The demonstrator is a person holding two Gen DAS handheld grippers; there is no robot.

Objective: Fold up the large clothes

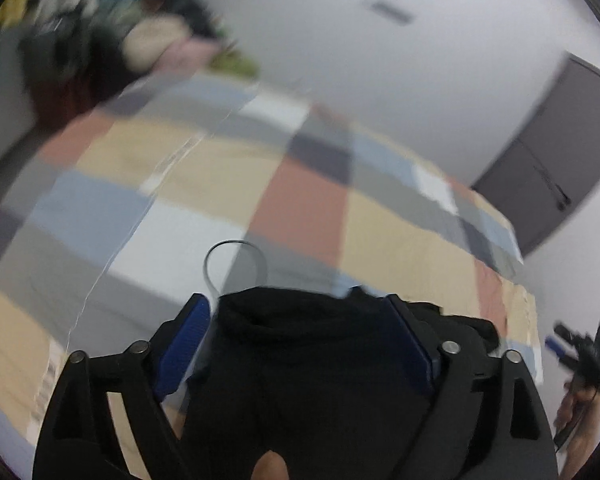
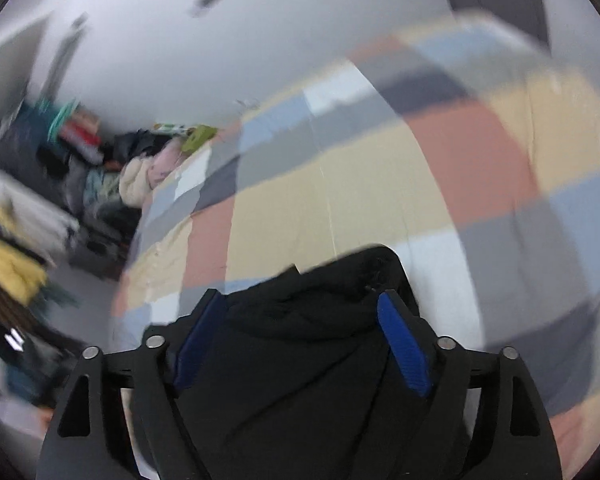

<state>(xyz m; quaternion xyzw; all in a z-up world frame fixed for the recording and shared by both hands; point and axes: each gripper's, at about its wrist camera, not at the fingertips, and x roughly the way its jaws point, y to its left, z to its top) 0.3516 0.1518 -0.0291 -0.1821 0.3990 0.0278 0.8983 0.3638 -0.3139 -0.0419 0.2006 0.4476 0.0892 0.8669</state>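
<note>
A black garment (image 1: 320, 360) lies bunched on the patchwork bed cover (image 1: 308, 208), right below my left gripper (image 1: 296, 300). That gripper's blue pads (image 1: 188, 344) stand wide apart, with the cloth showing between them but not pinched. In the right wrist view the same black garment (image 2: 300, 360) fills the gap under my right gripper (image 2: 300, 296), whose blue pads (image 2: 404, 348) are also spread and not pressing on it. The right gripper (image 1: 580, 352), held in a person's hand, shows at the right edge of the left wrist view. Both views are blurred.
The bed cover (image 2: 380, 168) is checked in beige, pink, grey, blue and white. A thin grey wire loop (image 1: 236, 264) lies just beyond the garment. A pile of clothes (image 1: 148, 40) (image 2: 140, 168) sits past the bed's far end. A dark door (image 1: 540, 160) stands in the white wall.
</note>
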